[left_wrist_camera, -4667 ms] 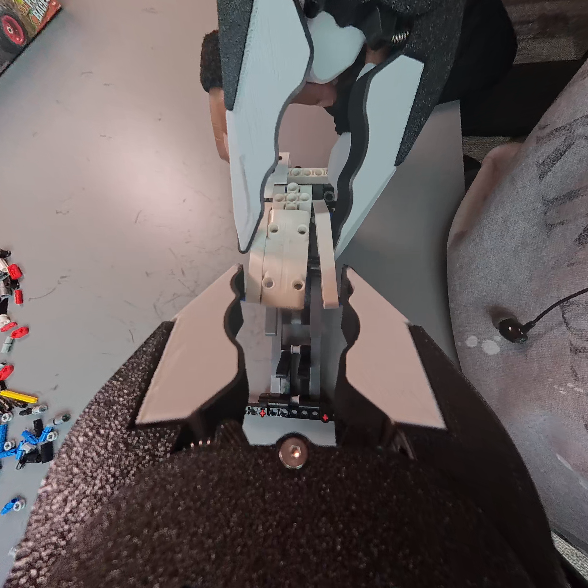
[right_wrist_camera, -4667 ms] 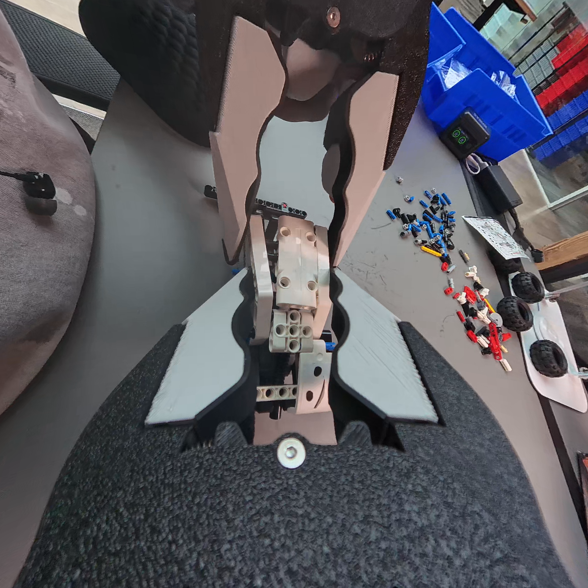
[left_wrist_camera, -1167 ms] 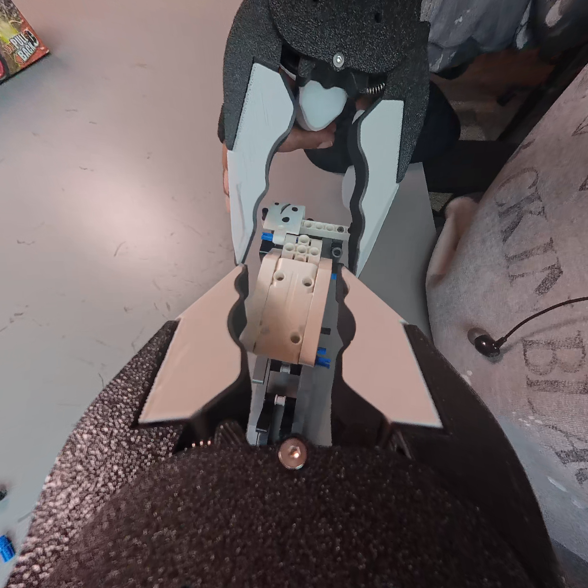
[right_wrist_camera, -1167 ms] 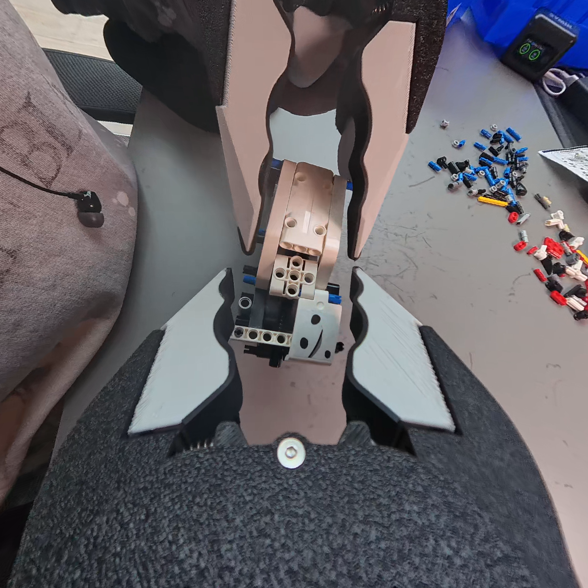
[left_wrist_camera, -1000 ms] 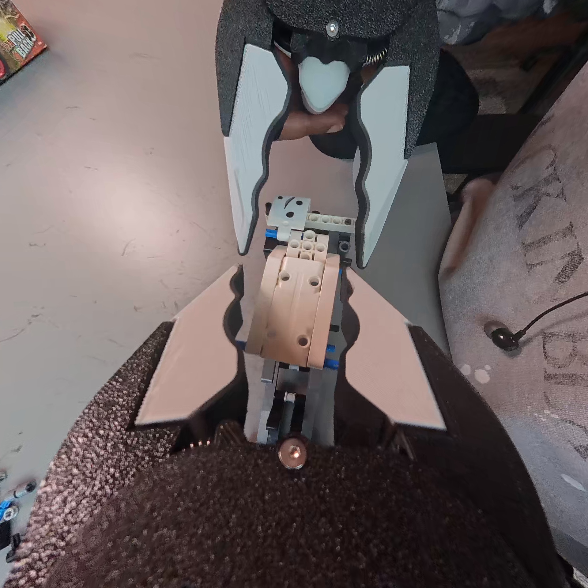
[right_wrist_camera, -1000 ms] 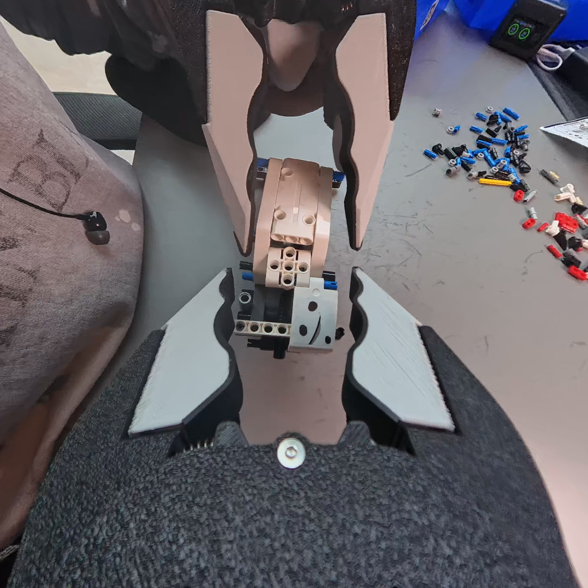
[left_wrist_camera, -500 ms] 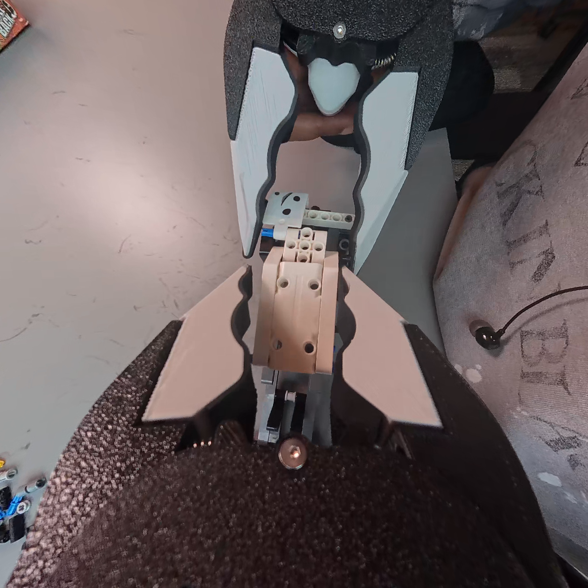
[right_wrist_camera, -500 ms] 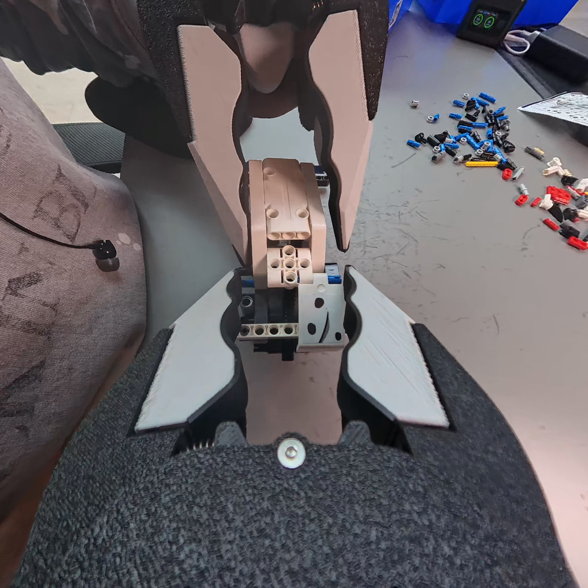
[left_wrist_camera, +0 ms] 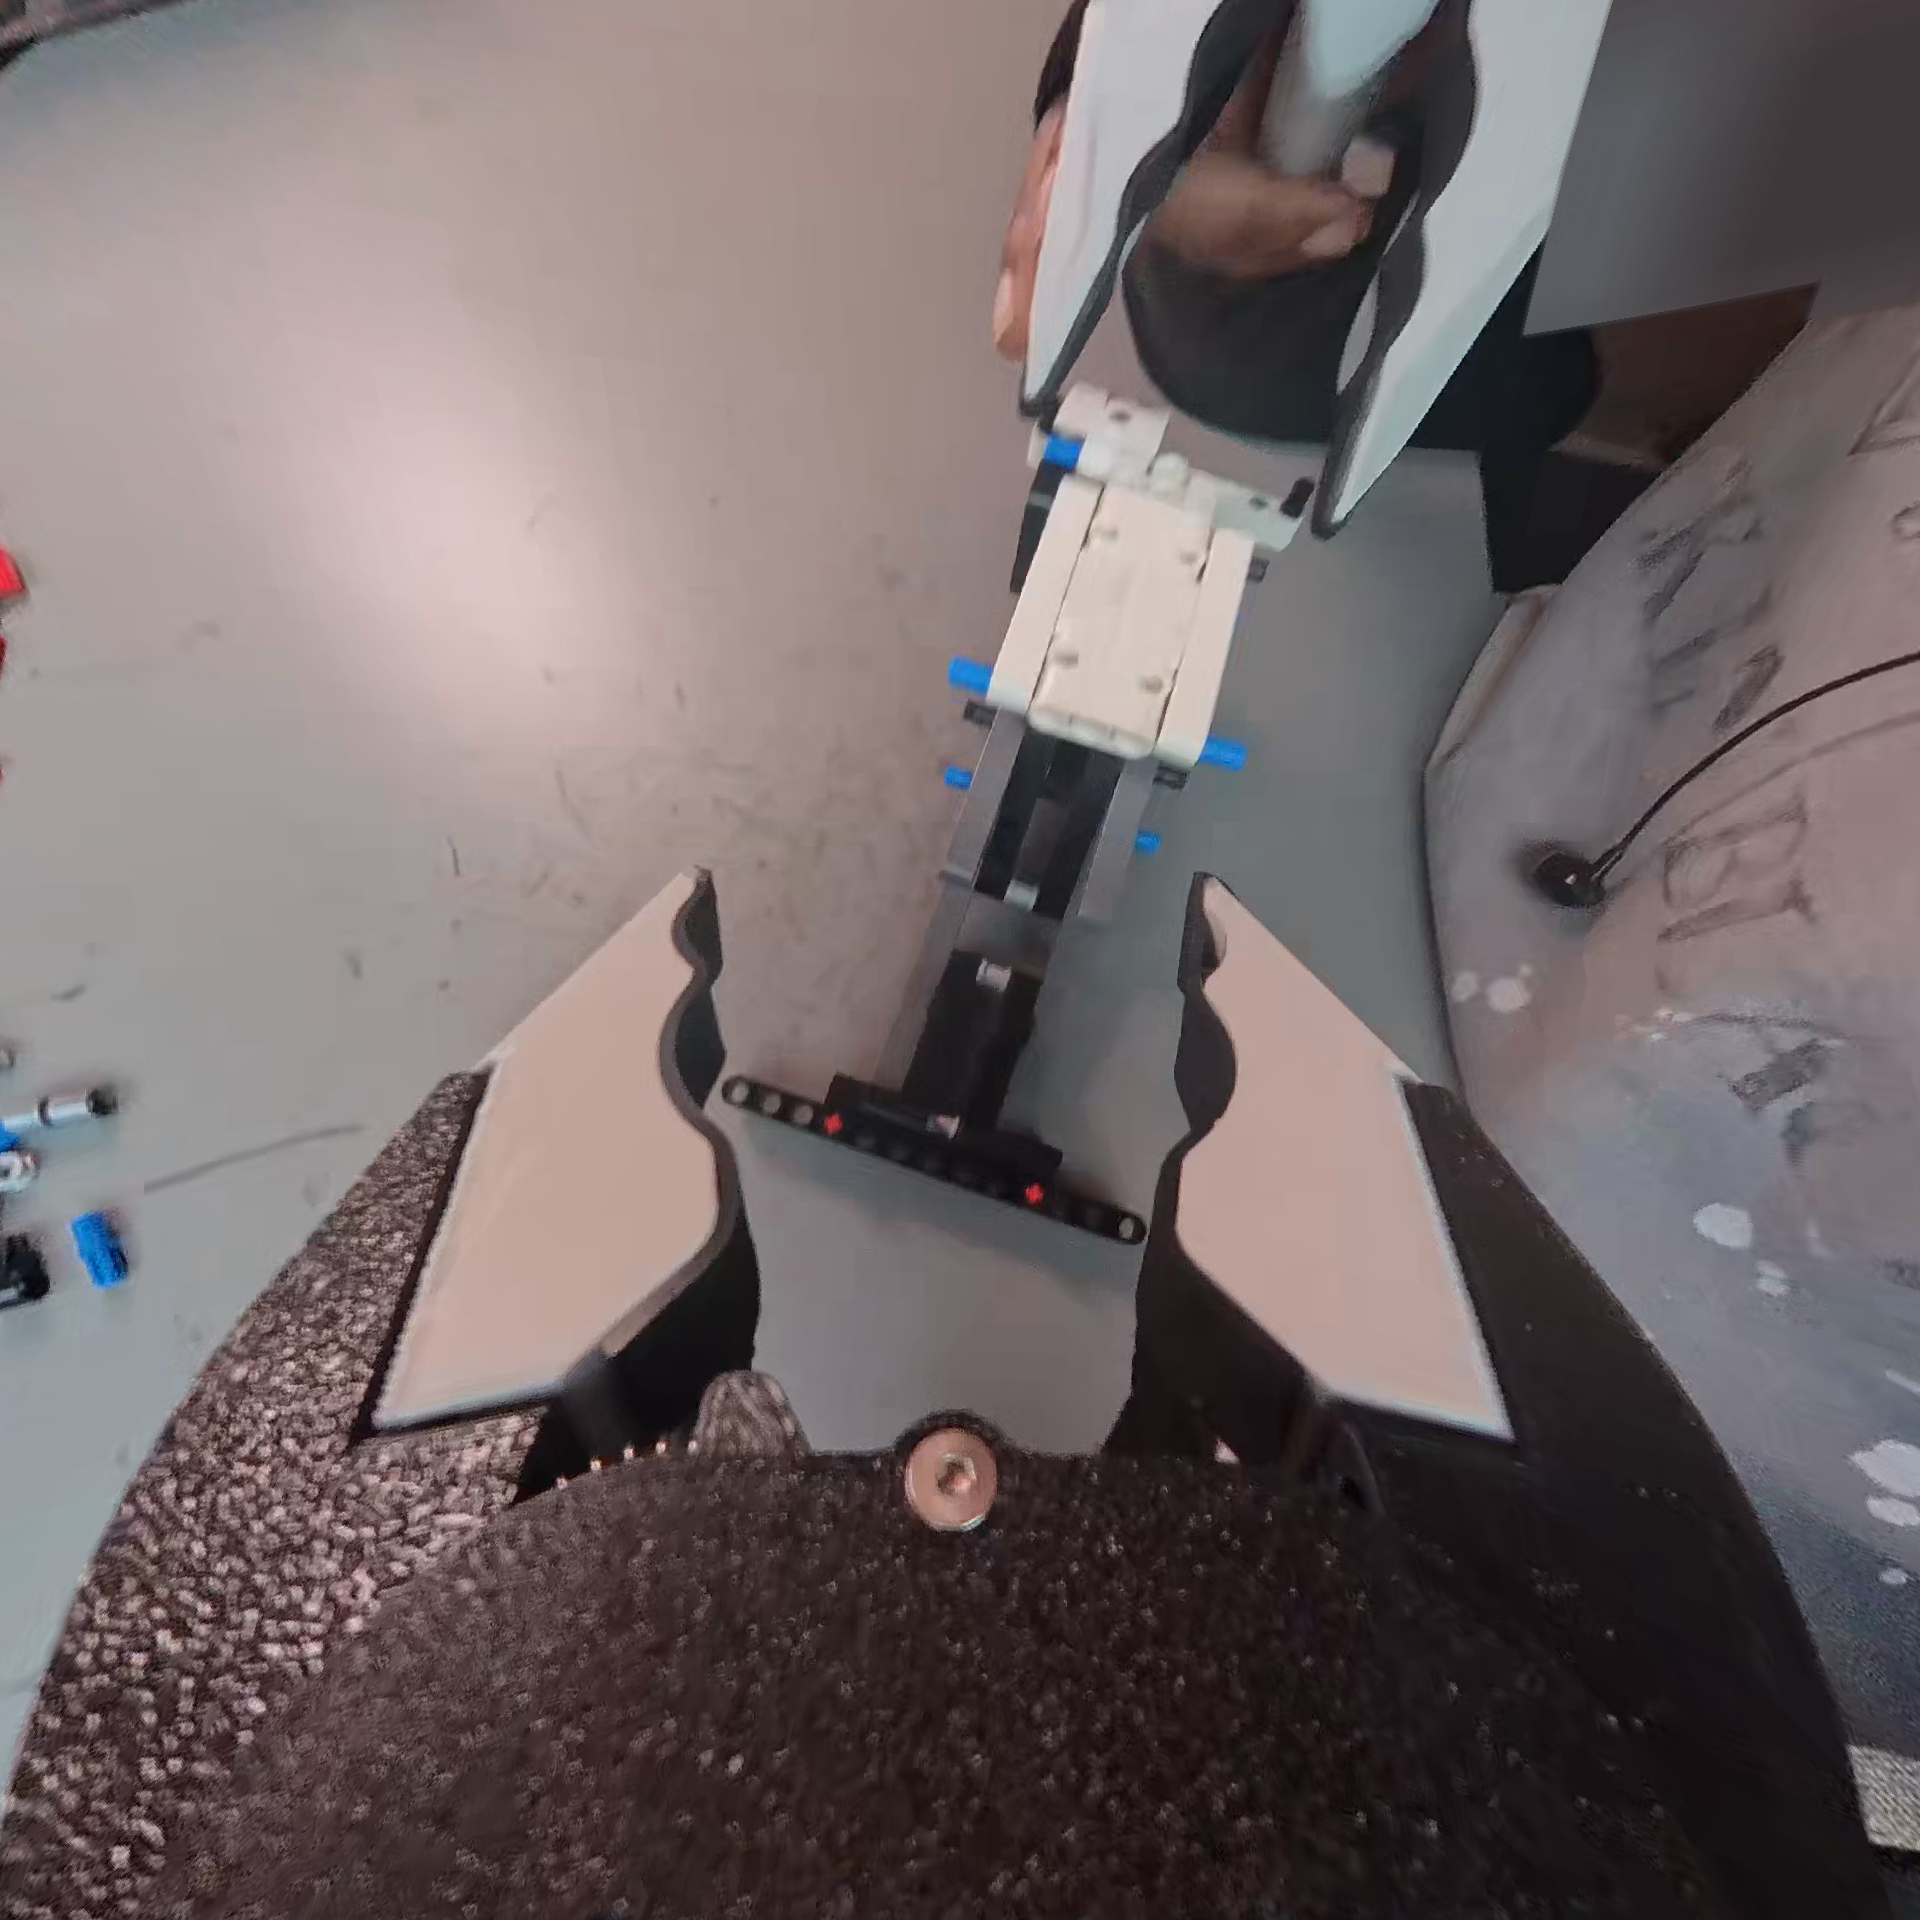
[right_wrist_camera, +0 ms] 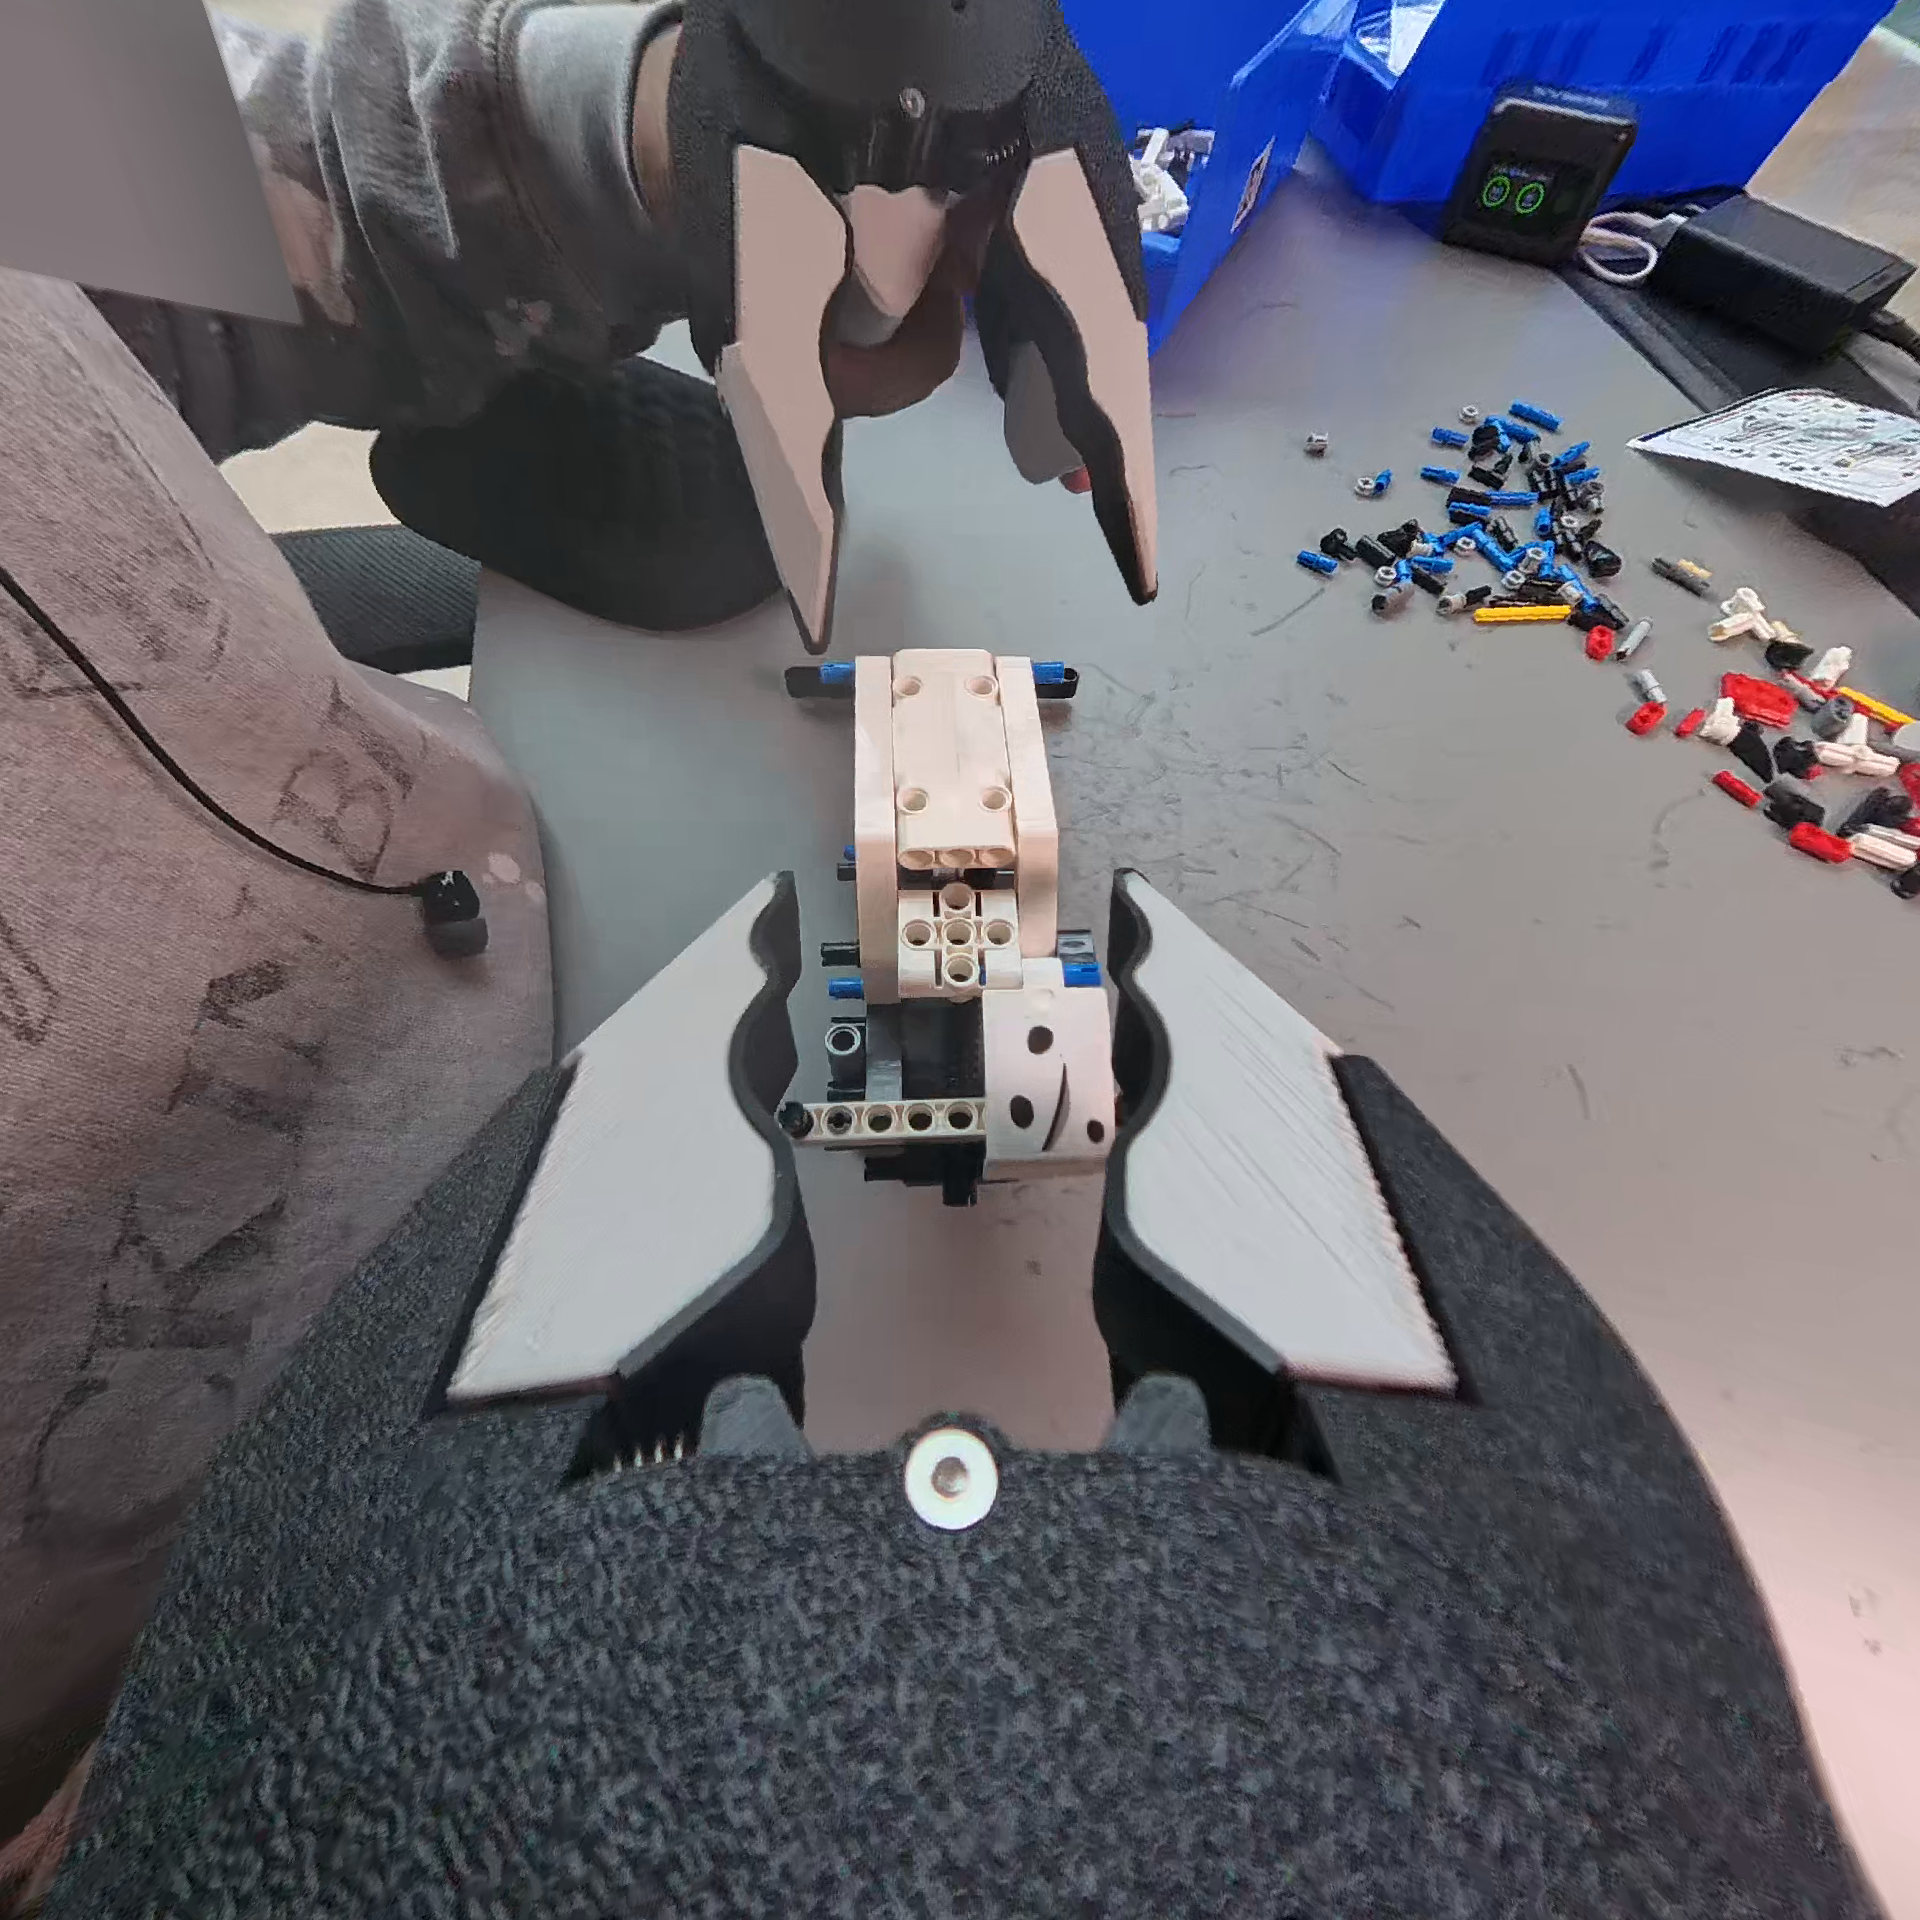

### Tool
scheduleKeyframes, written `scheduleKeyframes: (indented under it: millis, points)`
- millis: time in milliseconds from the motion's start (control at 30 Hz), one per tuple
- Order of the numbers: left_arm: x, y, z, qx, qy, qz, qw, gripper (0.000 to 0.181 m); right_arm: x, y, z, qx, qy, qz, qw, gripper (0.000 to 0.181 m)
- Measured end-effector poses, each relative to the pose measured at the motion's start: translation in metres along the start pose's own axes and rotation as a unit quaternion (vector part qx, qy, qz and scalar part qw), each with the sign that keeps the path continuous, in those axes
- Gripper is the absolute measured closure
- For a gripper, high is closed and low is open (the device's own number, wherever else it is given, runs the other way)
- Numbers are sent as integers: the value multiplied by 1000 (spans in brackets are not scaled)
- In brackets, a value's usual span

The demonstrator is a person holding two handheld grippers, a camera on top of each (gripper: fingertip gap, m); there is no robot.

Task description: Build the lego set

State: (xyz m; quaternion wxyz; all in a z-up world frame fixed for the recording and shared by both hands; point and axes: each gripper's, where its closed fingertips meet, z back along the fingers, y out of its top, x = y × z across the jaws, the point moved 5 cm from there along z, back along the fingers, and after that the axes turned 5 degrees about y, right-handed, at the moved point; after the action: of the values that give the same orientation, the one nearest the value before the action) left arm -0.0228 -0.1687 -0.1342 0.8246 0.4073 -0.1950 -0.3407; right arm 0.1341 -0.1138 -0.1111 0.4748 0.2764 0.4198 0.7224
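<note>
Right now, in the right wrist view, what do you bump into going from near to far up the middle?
Right gripper → white curved panel with dots → cross-shaped holed block → long cream block → left gripper.

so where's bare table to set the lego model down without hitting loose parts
Bare grey table lies between the lego model and the loose pieces, and on the model's other side toward the grey cushion. It is crowded at the far right, around the pieces, the instruction sheet and the blue bins.
</note>
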Motion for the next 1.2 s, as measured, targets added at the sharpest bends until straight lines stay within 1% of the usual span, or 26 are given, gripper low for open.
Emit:
scheduleKeyframes:
  millis: [67,133,167,200,233,333,400,433,567,600,633,667,700,733,767,867,933,1067,1133,1200]
  points:
    - [-1,-17,-3,-25,-7,1,1000,88,0,1,-8,-26,-4,12,1000,122]
    - [2,-25,-10,-42,-25,4,999,82,1,-1,-17,-56,1,21,998,122]
    - [3,-27,-14,-45,-30,-1,999,83,2,-1,-20,-68,9,23,997,125]
    - [5,-29,-19,-51,-33,-7,998,84,2,-1,-23,-77,14,26,997,135]
    - [6,-32,-23,-61,-34,-17,997,86,4,-1,-24,-83,16,30,996,137]
    - [4,-40,-31,-88,-19,-50,995,99,6,0,-25,-91,28,37,995,138]
    - [2,-44,-33,-98,-15,-58,993,109,6,0,-25,-90,33,41,995,139]
    - [0,-45,-34,-93,-12,-60,994,114,7,0,-25,-91,35,41,994,139]
    - [-5,-44,-34,-88,-16,-57,994,123,11,0,-26,-83,24,30,996,139]
    - [-8,-44,-34,-86,-12,-54,995,129,14,0,-26,-80,14,24,996,138]
    - [-11,-43,-34,-83,-9,-48,995,134,17,0,-24,-73,3,23,997,137]
    - [-12,-43,-34,-79,-9,-40,996,134,20,1,-22,-60,-7,18,998,113]
    - [-13,-43,-34,-76,-12,-31,997,133,20,2,-17,-51,-4,7,999,95]
    - [-14,-43,-34,-75,-5,-28,997,128,20,3,-11,-40,-2,-1,999,93]
    - [-16,-42,-34,-71,3,-30,997,121,22,4,-4,-28,-15,-3,999,91]
    - [-18,-33,-26,-23,9,-25,999,108,27,-6,15,-18,-55,-28,998,90]
    - [-23,-24,-17,24,12,-6,1000,106,22,-18,18,-21,-61,-49,997,94]
    - [-28,-4,3,144,1,37,989,107,13,-41,10,-58,-75,-46,994,94]
    - [-29,5,13,200,0,48,979,107,13,-43,2,-60,-66,-45,995,95]
    - [-31,13,21,252,2,63,966,103,16,-45,-8,-68,-55,-32,996,95]
